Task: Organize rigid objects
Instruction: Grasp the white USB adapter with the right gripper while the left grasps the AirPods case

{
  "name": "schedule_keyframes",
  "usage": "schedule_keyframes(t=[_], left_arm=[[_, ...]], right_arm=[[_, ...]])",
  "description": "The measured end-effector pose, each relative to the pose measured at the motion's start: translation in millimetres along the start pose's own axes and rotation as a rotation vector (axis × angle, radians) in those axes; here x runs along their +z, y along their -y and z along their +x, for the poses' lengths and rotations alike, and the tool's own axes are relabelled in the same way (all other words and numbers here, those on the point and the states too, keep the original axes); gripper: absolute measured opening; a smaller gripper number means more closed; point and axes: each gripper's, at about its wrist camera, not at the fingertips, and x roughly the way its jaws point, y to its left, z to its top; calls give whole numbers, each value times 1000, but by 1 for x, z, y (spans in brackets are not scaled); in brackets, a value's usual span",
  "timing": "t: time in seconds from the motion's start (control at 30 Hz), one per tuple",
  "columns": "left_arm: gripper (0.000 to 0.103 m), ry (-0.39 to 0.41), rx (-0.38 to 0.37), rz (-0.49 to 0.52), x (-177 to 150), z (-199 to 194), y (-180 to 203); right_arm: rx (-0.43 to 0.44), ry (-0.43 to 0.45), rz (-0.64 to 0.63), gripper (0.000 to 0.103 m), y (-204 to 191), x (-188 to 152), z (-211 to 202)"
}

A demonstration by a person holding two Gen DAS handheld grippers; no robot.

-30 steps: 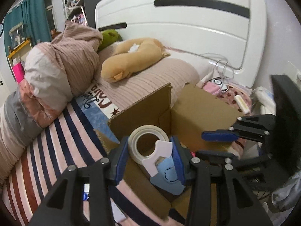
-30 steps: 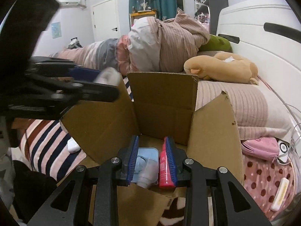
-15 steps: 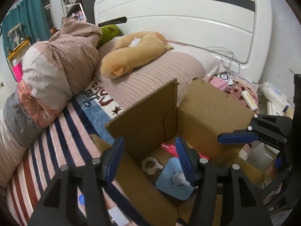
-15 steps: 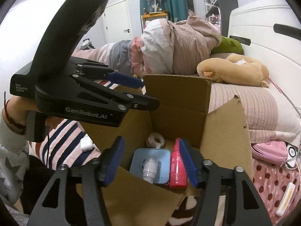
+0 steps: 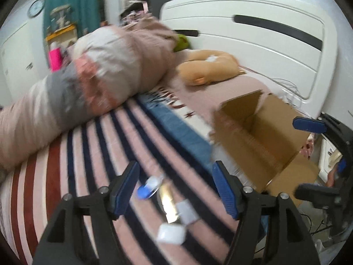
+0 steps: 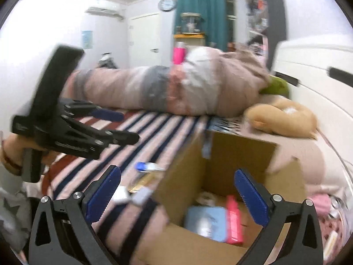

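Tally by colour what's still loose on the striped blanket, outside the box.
White: 1, white block
Pale grey: 1, greyish block
Clear with blue cap: 1, blue-capped tube
Yellowish, shiny: 1, yellowish item
Total: 4. Motion blur hides what each one is.

Brown cardboard box (image 6: 240,154), containing light-blue item (image 6: 205,223) and red-pink bottle (image 6: 234,219). Bedsheet (image 5: 92,152) striped pink, navy, dark red. Tan plush toy (image 5: 209,67). White headboard (image 5: 253,35). Teal curtain (image 6: 209,13). Black tongs, blue pads (image 6: 250,196).
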Motion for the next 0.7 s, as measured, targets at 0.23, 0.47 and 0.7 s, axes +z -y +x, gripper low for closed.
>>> schedule_keyframes(t=[0.23, 0.47, 0.7], left_arm=[[66, -23, 43, -106, -63, 3, -67], [66, -95, 18, -157, -113, 32, -102], [66, -156, -77, -147, -134, 57, -94]], right_arm=[[113, -104, -82, 103, -73, 3, 56], [131, -308, 37, 76, -80, -37, 132], [-22, -397, 186, 55, -40, -74, 183]])
